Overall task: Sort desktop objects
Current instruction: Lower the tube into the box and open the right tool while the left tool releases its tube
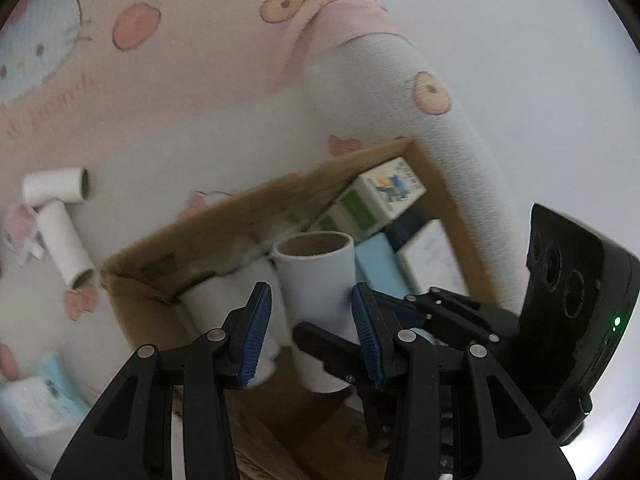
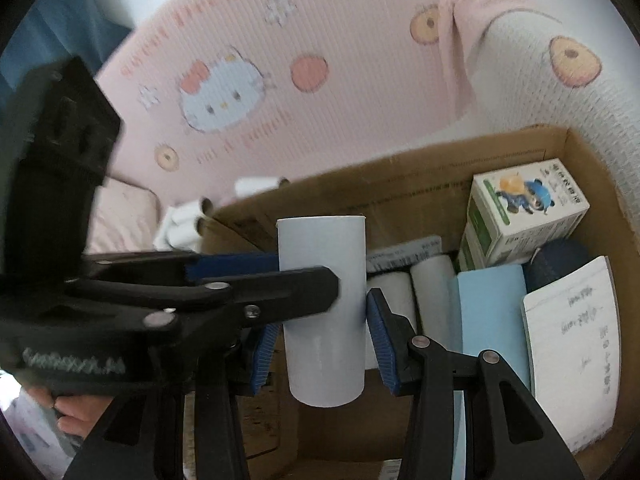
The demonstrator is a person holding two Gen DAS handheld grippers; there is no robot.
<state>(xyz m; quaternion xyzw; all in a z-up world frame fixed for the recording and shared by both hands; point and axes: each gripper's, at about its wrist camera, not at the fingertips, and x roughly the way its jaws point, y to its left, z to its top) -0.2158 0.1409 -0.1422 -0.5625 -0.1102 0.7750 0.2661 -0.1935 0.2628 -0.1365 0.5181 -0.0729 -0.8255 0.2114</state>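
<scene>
Both the left gripper (image 1: 310, 332) and right gripper (image 2: 320, 344) clench one white cardboard tube (image 2: 322, 312) above the brown cardboard box (image 2: 420, 184) — mid-deposit — next, lower it beside the tubes inside and release.

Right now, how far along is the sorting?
Done: cartons and several tubes sit in the cardboard box. In hand: one white tube over the box, right gripper and left gripper both around it. Left: two tubes on the bedding, plus a blue packet.
</scene>
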